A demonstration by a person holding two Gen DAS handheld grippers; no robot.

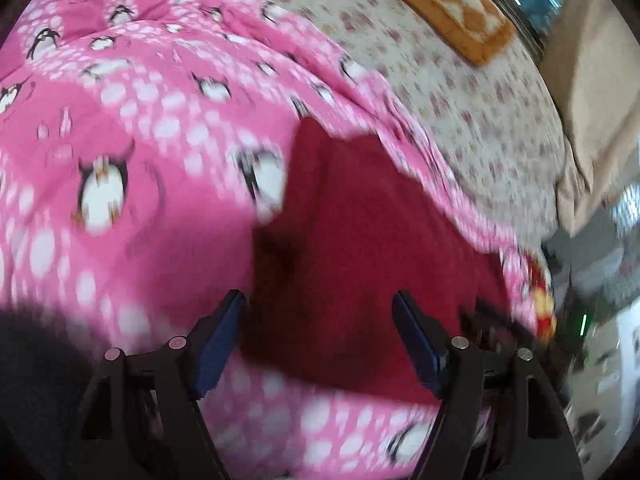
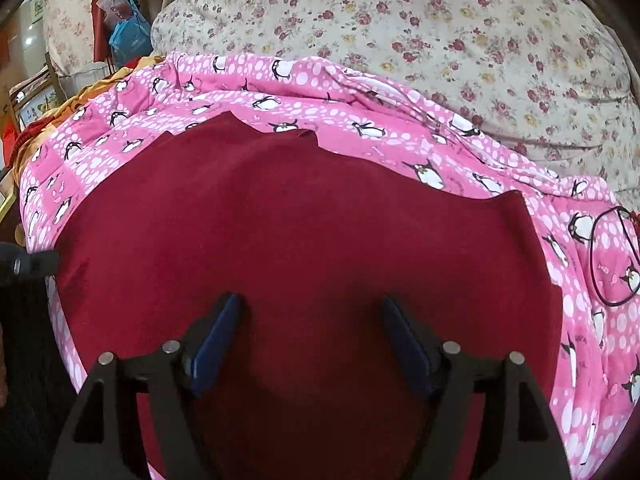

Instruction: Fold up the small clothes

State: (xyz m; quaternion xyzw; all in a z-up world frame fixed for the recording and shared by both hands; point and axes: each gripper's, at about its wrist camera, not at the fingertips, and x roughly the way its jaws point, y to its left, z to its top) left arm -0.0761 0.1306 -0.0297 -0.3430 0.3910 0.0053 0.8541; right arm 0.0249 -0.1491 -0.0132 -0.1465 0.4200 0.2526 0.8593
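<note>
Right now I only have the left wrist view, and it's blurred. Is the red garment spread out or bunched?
Observer: Spread flat. In the right wrist view the red garment covers much of the pink penguin blanket.
Operator: Right gripper holding it?
Observer: No. The right gripper is open over the cloth, its pads pinching nothing.
Operator: Anything else on the blanket?
Observer: A black cord loops just off the garment's right edge.
</note>
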